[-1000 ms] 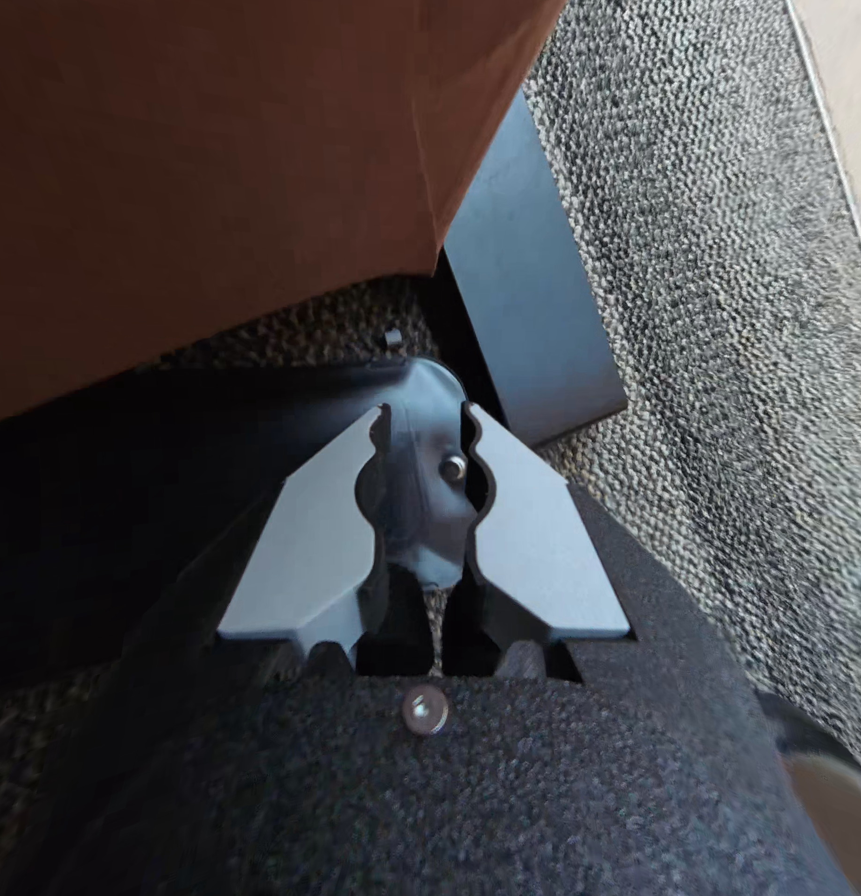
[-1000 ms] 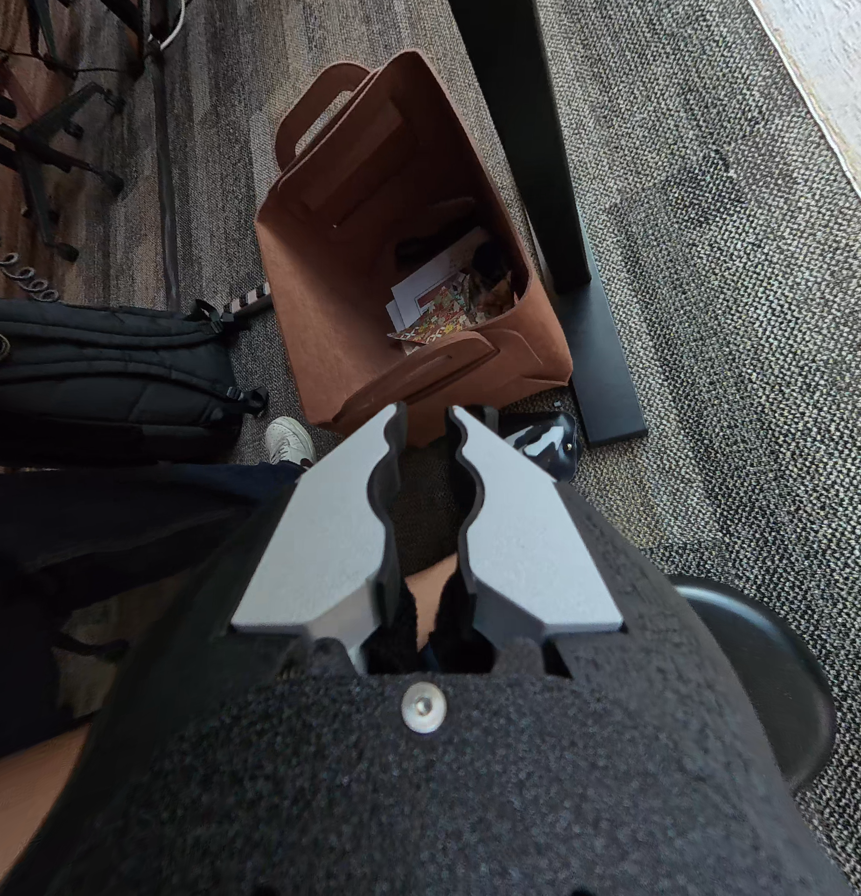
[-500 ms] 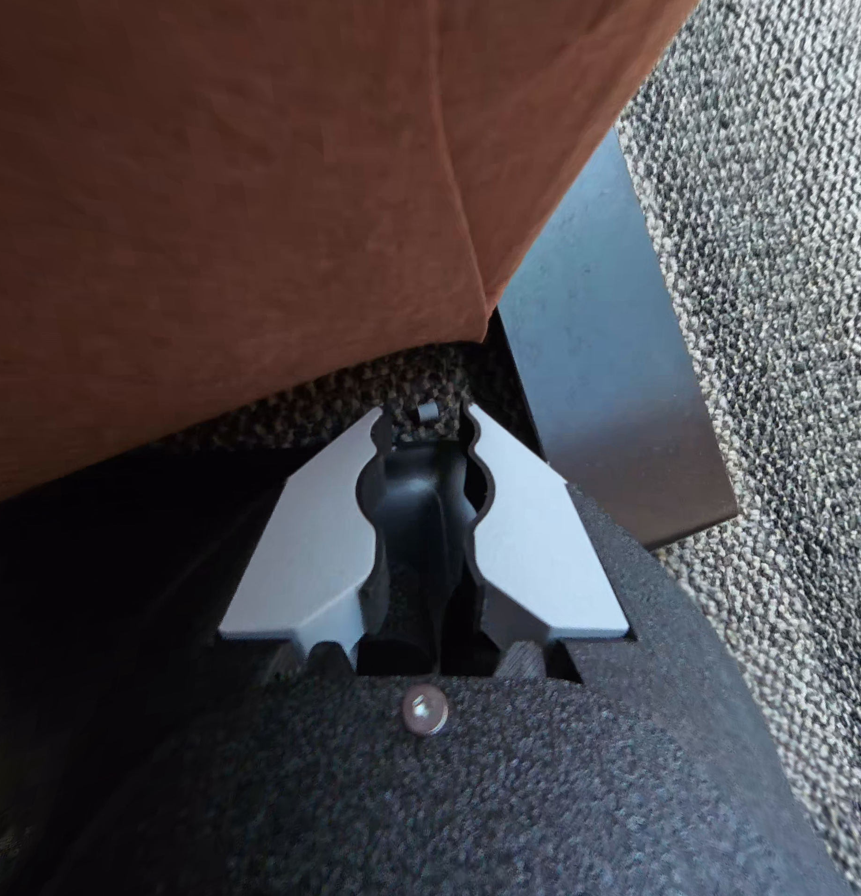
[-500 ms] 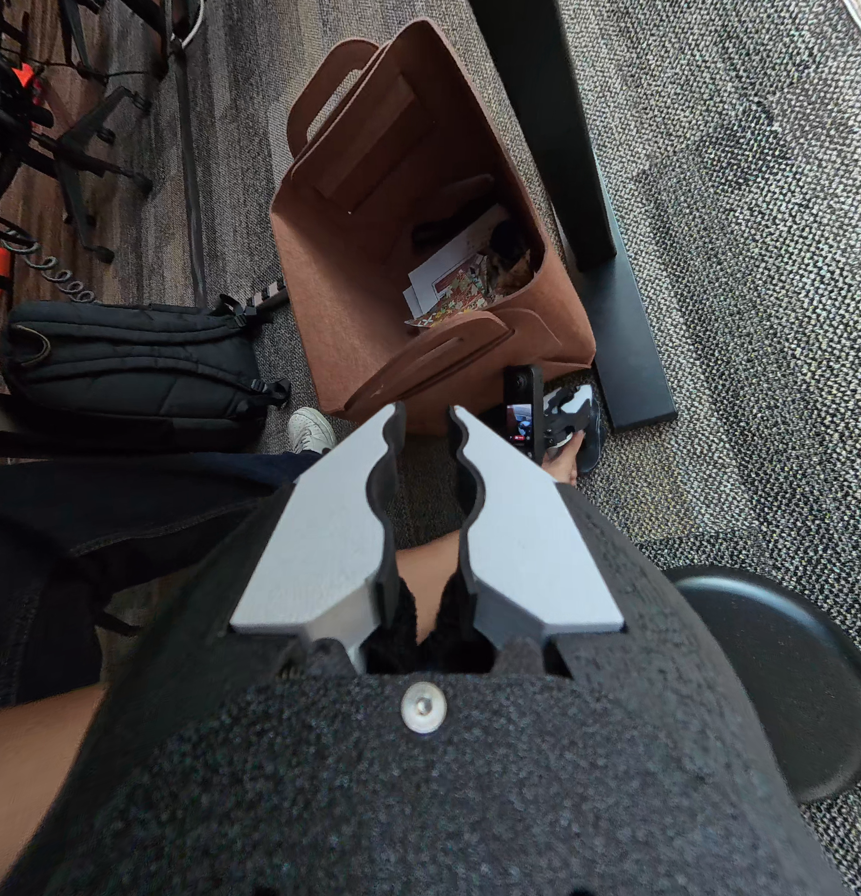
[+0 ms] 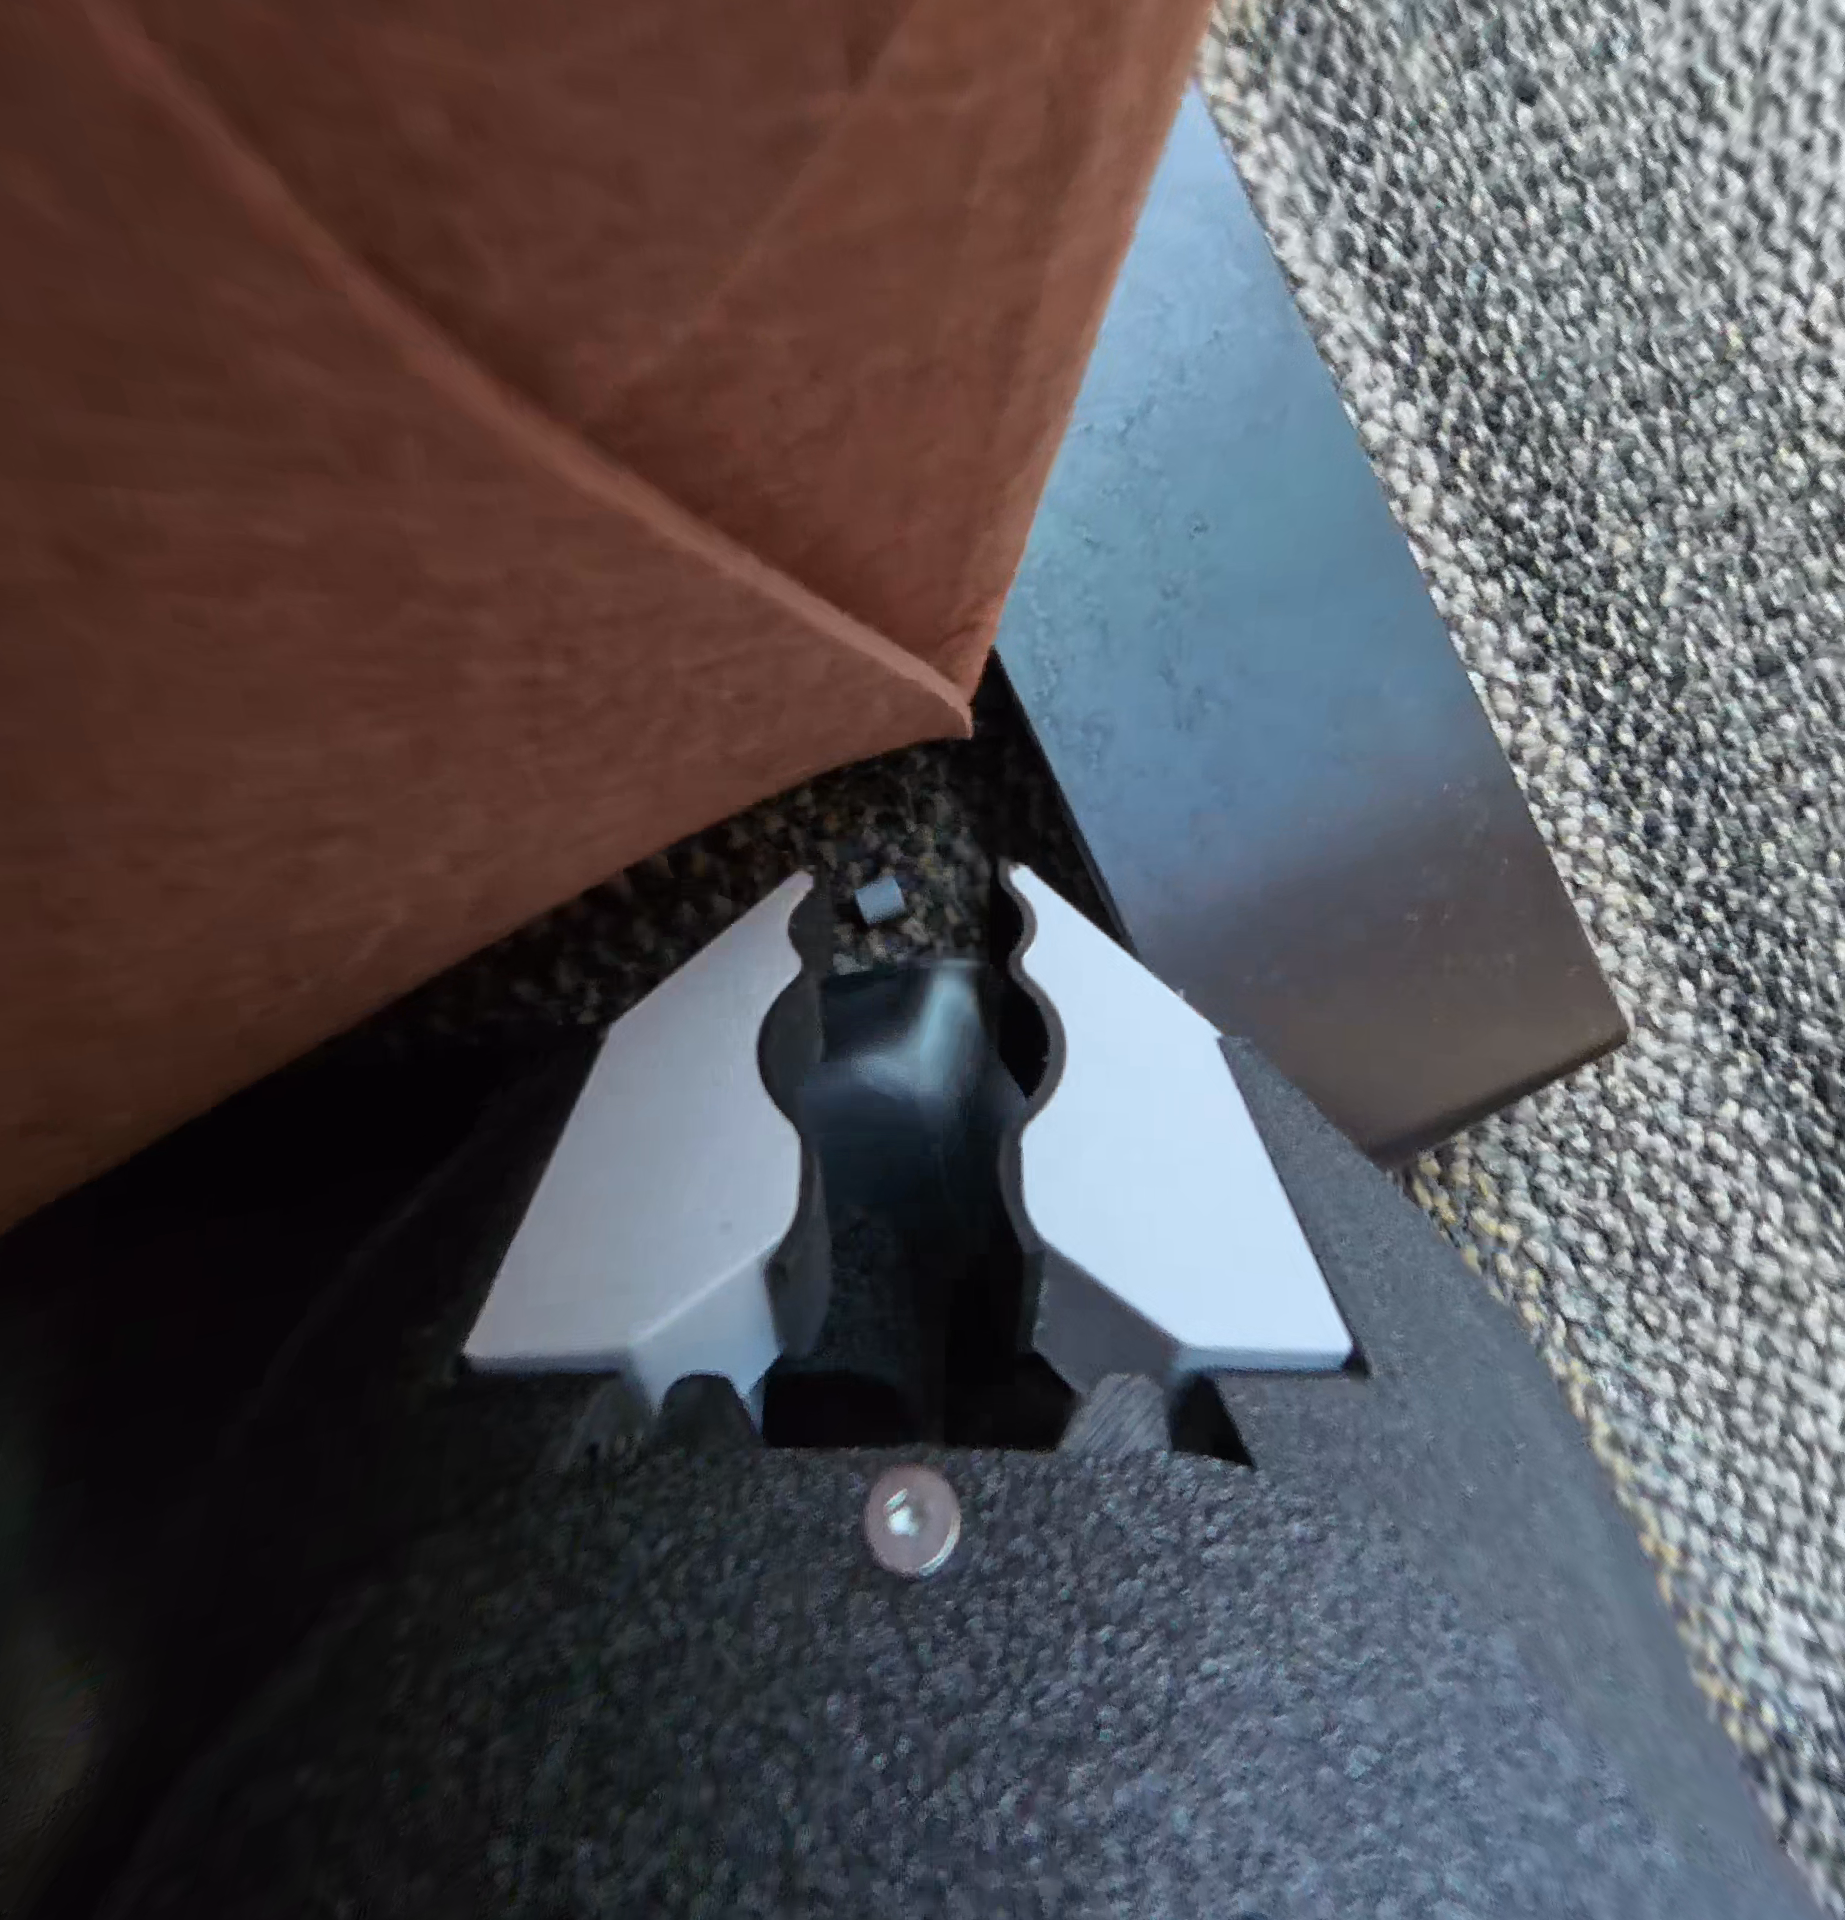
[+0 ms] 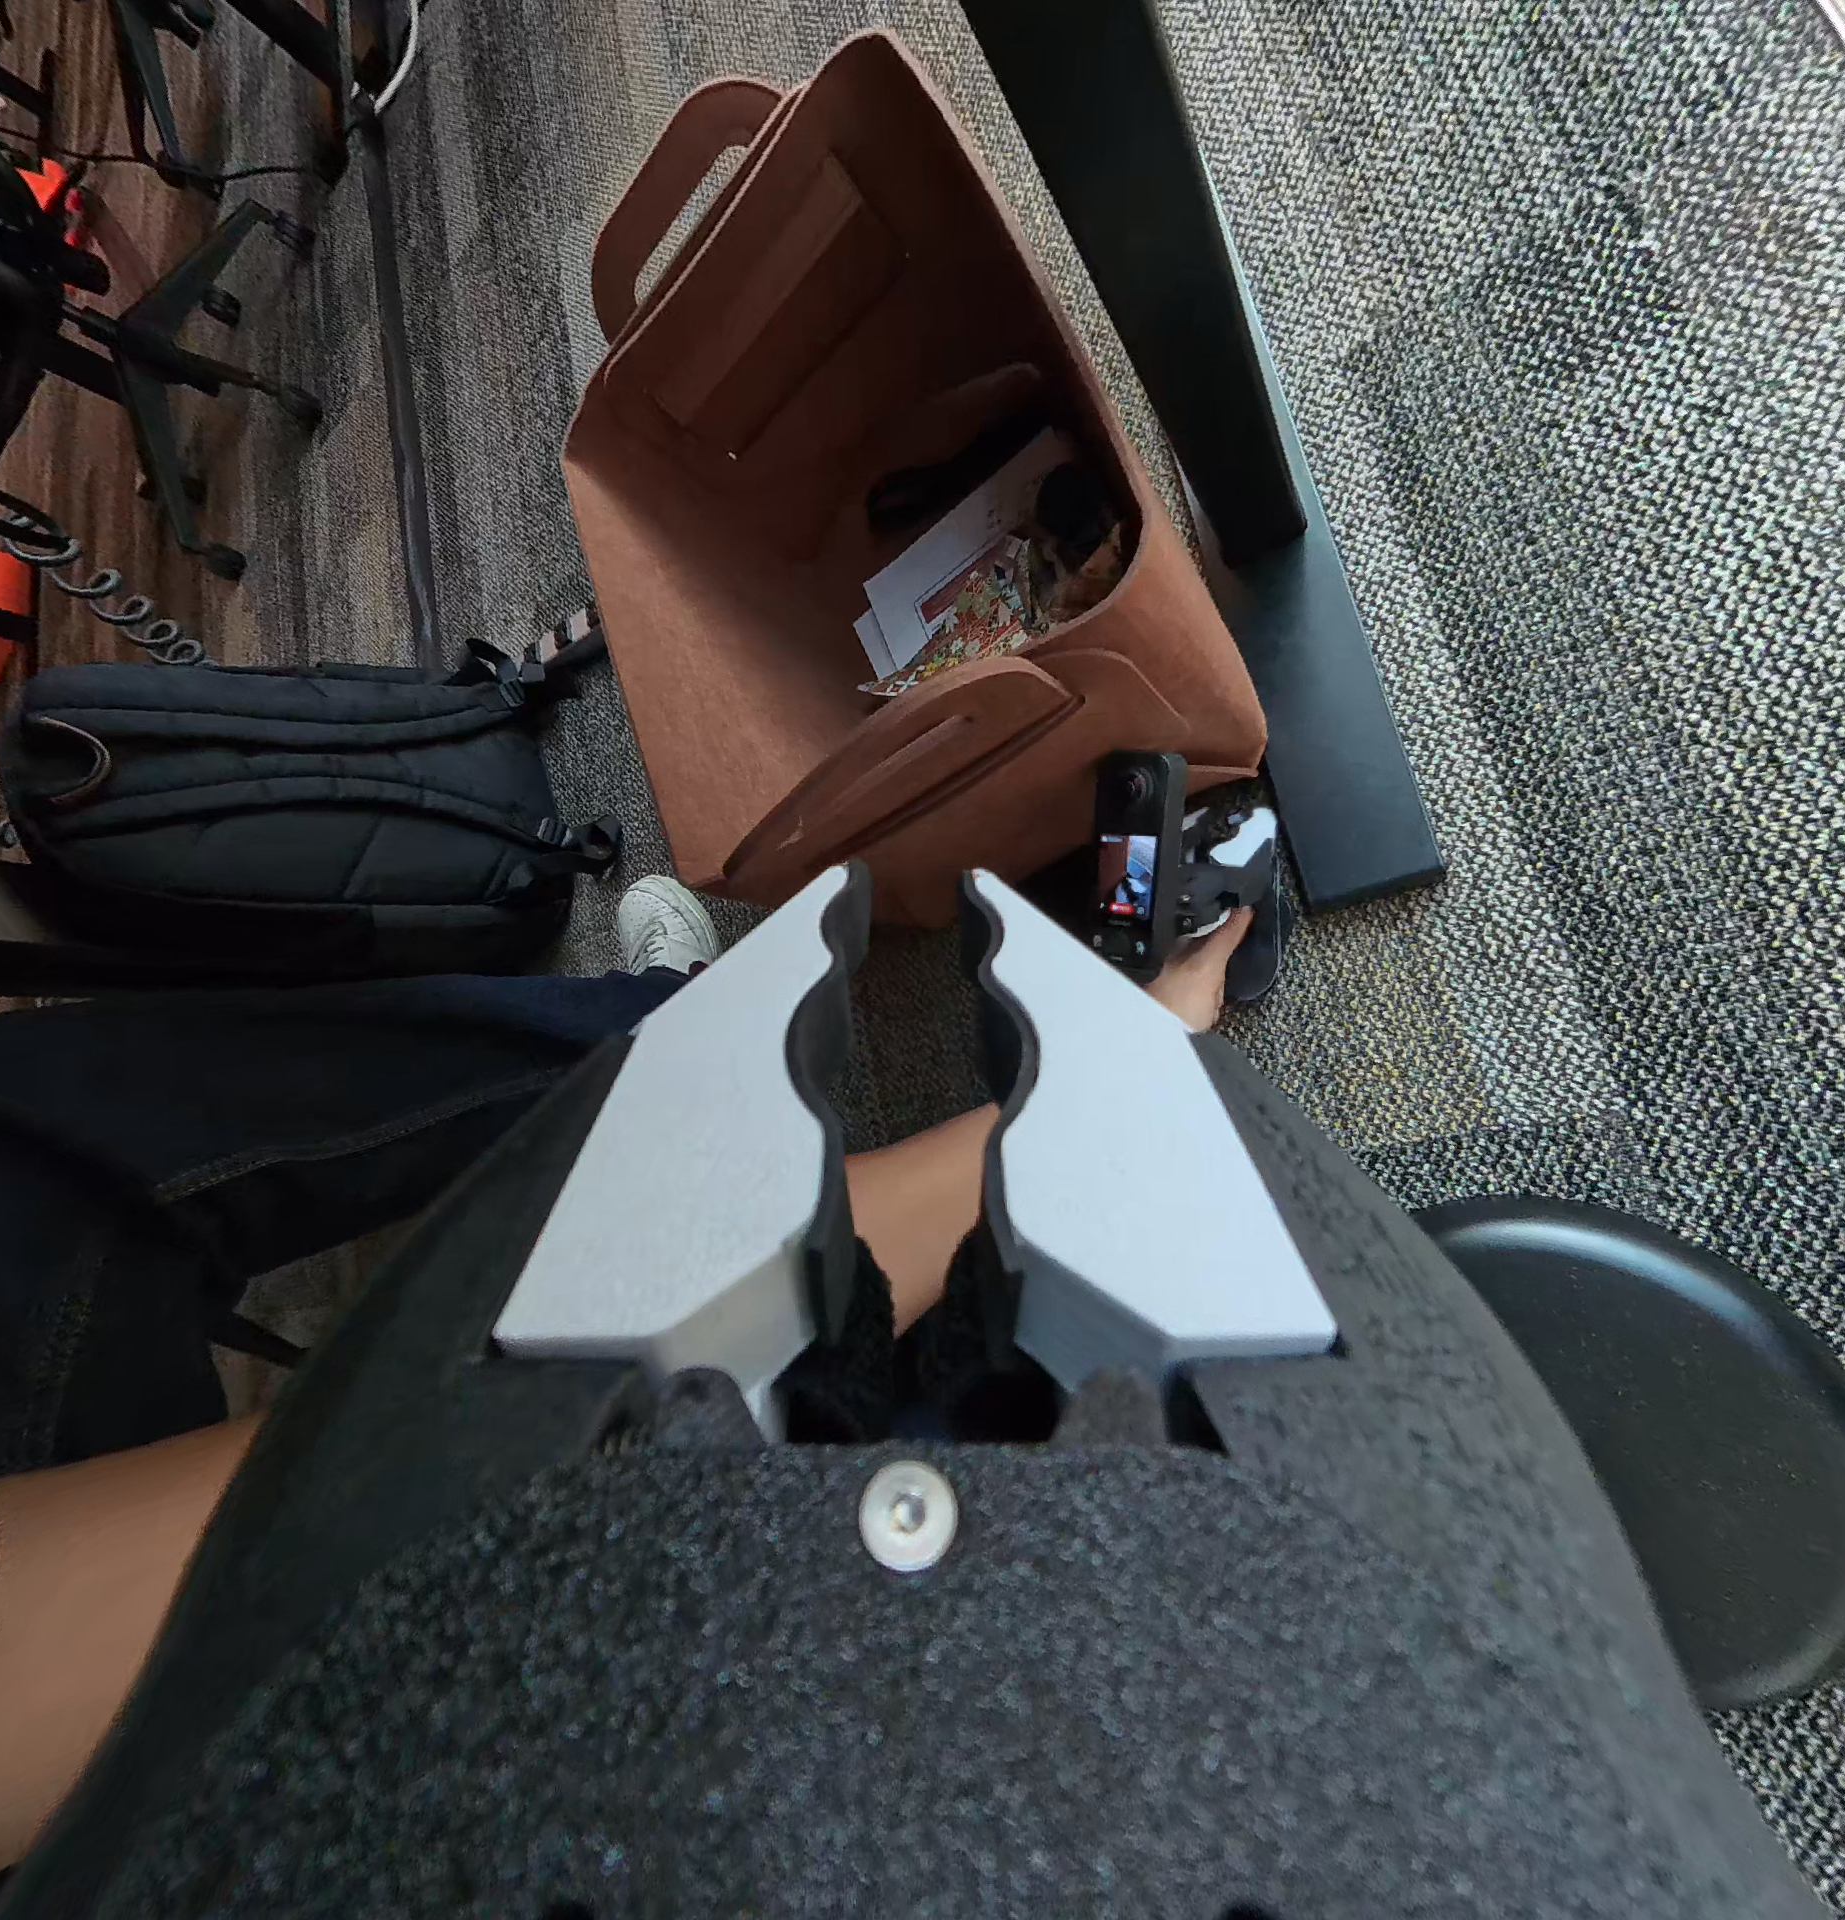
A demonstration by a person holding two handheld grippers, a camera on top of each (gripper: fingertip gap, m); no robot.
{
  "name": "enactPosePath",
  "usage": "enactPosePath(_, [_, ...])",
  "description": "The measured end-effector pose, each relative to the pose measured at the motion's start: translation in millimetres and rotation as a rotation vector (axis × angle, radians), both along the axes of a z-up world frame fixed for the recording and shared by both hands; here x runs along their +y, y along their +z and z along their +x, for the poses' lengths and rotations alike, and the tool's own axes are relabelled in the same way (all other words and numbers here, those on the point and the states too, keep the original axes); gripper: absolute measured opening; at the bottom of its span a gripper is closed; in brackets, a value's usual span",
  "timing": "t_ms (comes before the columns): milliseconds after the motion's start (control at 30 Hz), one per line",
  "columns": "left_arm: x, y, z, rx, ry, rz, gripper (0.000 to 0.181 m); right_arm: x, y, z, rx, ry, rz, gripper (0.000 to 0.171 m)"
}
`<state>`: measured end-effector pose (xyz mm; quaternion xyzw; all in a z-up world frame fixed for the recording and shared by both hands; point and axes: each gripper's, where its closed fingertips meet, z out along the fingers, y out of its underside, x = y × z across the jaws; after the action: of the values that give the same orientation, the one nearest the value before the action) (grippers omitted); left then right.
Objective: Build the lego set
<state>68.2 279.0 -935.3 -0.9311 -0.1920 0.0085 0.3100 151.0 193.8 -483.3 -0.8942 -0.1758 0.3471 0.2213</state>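
Note:
A small grey Lego piece (image 5: 876, 899) lies on the carpet under the bottom corner of a brown felt bag (image 5: 482, 436). My left gripper (image 5: 905, 883) is open and low at the floor, with the piece just between its fingertips and untouched. A black glossy part (image 5: 897, 1101) lies under the fingers. My right gripper (image 6: 913, 878) is open and empty, held above a person's leg (image 6: 918, 1174). In the right wrist view the left gripper with its camera (image 6: 1136, 862) sits at the bag's (image 6: 845, 520) near corner.
A black table foot (image 5: 1261, 727) lies right of the left fingers; it also shows in the right wrist view (image 6: 1313, 727). The bag holds papers (image 6: 959, 592). A black backpack (image 6: 274, 790), a white shoe (image 6: 669, 920) and a black stool seat (image 6: 1666, 1455) are nearby.
My left gripper has moved forward and down toward the small grey piece, which now sits between its fingertips. In the right wrist view the left gripper has come into sight by the bag.

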Motion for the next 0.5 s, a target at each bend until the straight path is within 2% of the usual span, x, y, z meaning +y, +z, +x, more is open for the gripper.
enactPosePath(33, [-2.5, -1.5, 3.0, -0.003, -0.032, -0.024, 0.026, 0.2, -0.5, 1.0, 0.002, -0.003, -0.003, 0.014])
enactPosePath(167, [-6.2, -3.4, -2.4, 0.029, -0.102, -0.088, 0.014, 0.5, 1.0, 3.5, 0.036, -0.019, -0.022, 0.014])
enactPosePath(500, [-8.9, -4.0, -2.2, 0.058, -0.186, -0.120, 0.009, -0.4, 2.5, -0.3, 0.043, -0.007, -0.022, 0.013])
